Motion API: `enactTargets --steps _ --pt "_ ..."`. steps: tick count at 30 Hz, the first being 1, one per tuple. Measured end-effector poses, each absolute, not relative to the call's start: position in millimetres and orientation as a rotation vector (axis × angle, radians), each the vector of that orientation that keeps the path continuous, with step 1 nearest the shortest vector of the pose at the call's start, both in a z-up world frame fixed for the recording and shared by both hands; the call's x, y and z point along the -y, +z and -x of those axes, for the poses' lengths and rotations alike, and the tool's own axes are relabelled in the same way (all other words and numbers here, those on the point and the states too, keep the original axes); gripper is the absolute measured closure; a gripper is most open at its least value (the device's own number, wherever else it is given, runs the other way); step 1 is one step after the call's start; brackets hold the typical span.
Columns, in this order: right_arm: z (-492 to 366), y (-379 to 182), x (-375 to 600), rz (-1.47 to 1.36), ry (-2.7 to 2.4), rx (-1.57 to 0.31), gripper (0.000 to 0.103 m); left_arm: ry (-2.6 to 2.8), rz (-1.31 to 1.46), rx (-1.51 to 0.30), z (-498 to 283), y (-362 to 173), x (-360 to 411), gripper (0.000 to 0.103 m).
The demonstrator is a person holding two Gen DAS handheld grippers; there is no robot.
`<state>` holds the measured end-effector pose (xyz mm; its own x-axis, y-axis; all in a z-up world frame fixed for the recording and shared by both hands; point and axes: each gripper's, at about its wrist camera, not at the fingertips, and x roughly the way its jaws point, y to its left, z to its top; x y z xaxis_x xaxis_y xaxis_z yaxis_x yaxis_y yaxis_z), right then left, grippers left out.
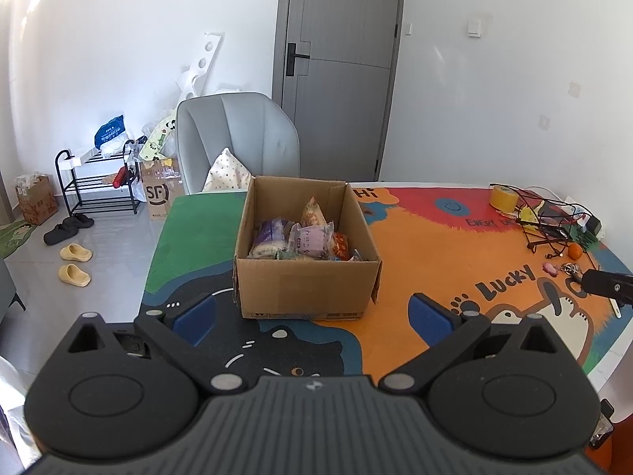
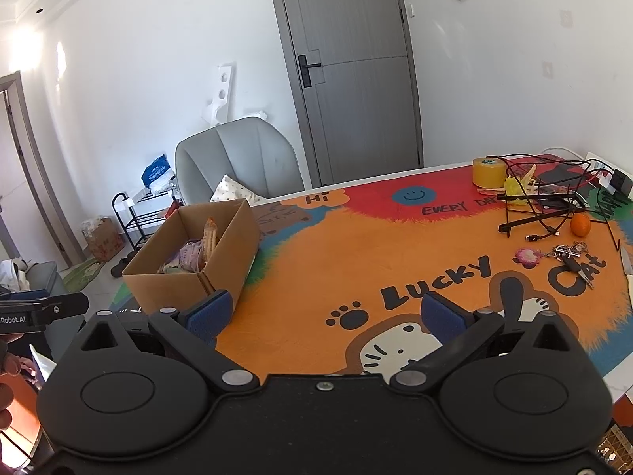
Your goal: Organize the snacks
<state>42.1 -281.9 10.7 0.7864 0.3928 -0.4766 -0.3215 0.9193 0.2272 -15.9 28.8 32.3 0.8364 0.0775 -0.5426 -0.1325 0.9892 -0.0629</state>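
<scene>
Table (image 1: pixel 395 245) under a bright cartoon mat, filling both views. On its left part, an open box (image 1: pixel 306 277), upright, flaps up. Inside, several wrapped snacks (image 1: pixel 304 237) piled loosely: purple packs, one tan pack on end, orange ones at the right. No snacks visible on the mat outside the box. Far right: tape roll (image 2: pixel 489 172), tangled wire rack, orange (image 2: pixel 580 224), keys (image 2: pixel 569 255), all well apart from the box.

Left gripper (image 1: pixel 312 316) just before the box's near wall, fingers spread wide, nothing between them. Right gripper (image 2: pixel 324 316) over bare mat, right of the box, fingers likewise wide and empty.

Judged: either the very start or the close, with snacks already boxed. Next, likely a reach down into the box: clear the near wall, drop over one pack, pinch gently, since wrappers crush and slip.
</scene>
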Motion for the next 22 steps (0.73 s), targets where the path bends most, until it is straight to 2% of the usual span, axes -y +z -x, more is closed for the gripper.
enactTargets --steps 22 --pt "-38.4 11.4 277.2 -0.125 0.402 -0.539 0.000 0.107 0.099 -0.559 20.0 34.2 -29.1 0.000"
